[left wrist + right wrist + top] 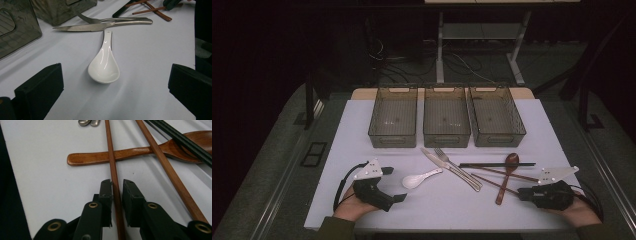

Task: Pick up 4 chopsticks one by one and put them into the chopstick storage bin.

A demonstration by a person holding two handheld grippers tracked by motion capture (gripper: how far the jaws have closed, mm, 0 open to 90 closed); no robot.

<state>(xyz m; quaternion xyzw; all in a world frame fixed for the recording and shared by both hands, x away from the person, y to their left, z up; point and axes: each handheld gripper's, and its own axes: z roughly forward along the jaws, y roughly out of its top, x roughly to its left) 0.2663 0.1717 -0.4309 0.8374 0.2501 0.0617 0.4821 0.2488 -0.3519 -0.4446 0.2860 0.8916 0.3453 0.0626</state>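
Observation:
My left gripper (pixel 396 184) rests open at the table's front left, its jaws set wide. A white ceramic spoon (pixel 104 66) lies just ahead of them, bowl toward me, untouched. My right gripper (pixel 117 183) sits low at the front right, its jaws drawn close around the near end of a brown wooden chopstick (pixel 111 157). One pad touches the stick and a thin gap shows at the other. That chopstick crosses over the handle of a wooden spoon (pixel 100 158). A second brown chopstick (pixel 165 165) lies to its right.
Three empty translucent bins (pixel 446 123) stand side by side at the back of the white table. A steel knife (pixel 82 27) and fork (pixel 120 20) lie crossed mid-table. A pair of black chopsticks (pixel 497 164) lies across the wooden spoon's bowl.

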